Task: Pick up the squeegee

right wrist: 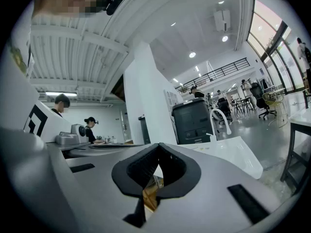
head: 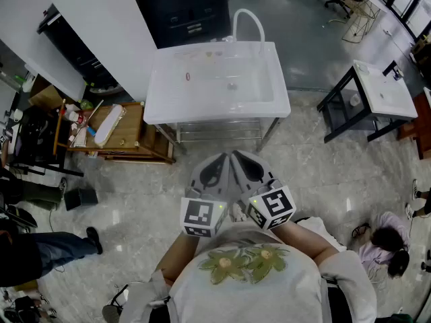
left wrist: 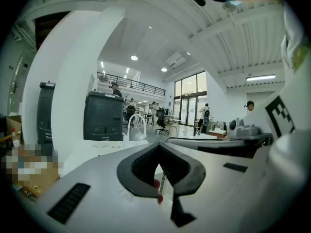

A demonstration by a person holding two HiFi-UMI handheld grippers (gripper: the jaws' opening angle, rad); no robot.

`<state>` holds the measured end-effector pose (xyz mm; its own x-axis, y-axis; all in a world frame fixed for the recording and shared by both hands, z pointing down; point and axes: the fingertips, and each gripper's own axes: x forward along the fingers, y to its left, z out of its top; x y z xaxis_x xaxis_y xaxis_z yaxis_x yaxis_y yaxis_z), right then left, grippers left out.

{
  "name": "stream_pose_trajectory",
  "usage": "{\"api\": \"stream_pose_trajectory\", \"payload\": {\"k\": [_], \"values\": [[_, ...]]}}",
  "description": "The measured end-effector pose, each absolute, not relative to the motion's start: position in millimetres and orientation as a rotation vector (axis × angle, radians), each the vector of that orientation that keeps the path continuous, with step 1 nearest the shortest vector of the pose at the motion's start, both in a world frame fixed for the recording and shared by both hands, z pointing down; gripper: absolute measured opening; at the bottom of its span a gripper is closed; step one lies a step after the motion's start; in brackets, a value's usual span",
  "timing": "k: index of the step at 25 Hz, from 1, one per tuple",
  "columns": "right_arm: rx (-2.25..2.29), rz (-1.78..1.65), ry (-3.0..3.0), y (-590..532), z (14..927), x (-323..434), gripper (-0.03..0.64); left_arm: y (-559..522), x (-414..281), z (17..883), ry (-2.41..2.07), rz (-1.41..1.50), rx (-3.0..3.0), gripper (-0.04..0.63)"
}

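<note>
Both grippers are held close against the person's chest, side by side and pointing level toward a white sink table (head: 161, 106). The left gripper (head: 217, 159) has its jaws together with nothing between them, and its tips meet in the left gripper view (left wrist: 159, 147). The right gripper (head: 237, 156) is also shut and empty, as its own view (right wrist: 158, 147) shows. A long white tool (head: 108, 124), possibly the squeegee, lies on a wooden cart (head: 131, 140) to the left of the sink table. It is well away from both grippers. I cannot make out its handle.
The sink table carries a curved white faucet (head: 248, 20) at its back edge. A black-framed stand with a white basin (head: 380, 89) is at the right. One person crouches at lower right (head: 384, 244), and another's leg (head: 57, 244) shows at left. Marble floor lies between.
</note>
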<state>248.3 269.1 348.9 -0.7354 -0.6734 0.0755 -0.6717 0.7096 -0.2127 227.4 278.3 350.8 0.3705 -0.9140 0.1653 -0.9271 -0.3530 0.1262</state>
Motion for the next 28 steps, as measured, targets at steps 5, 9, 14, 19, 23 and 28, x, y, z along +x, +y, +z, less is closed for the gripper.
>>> {"api": "stream_pose_trajectory", "payload": {"k": [5, 9, 14, 19, 23, 28], "values": [[-1.121, -0.355, 2.904, 277.1, 349.3, 249.7, 0.021, 284.5, 228.3, 351.7, -1.663, 0.092, 2.415, 0.009], [-1.092, -0.348, 2.912, 280.7, 348.7, 248.1, 0.021, 286.9, 226.3, 351.5, -1.684, 0.089, 2.398, 0.009], [-1.040, -0.331, 2.922, 285.2, 347.4, 249.2, 0.021, 290.9, 227.4, 351.6, -1.717, 0.090, 2.371, 0.009], [-1.021, -0.220, 2.993, 292.6, 354.4, 252.6, 0.023, 298.2, 232.3, 360.3, -1.752, 0.095, 2.337, 0.009], [-1.015, -0.196, 3.024, 289.2, 367.4, 251.8, 0.023, 294.9, 231.9, 372.7, -1.789, 0.123, 2.302, 0.009], [-0.973, -0.230, 3.016, 281.3, 370.8, 238.4, 0.021, 286.4, 218.7, 375.6, -1.785, 0.156, 2.293, 0.008]]}}
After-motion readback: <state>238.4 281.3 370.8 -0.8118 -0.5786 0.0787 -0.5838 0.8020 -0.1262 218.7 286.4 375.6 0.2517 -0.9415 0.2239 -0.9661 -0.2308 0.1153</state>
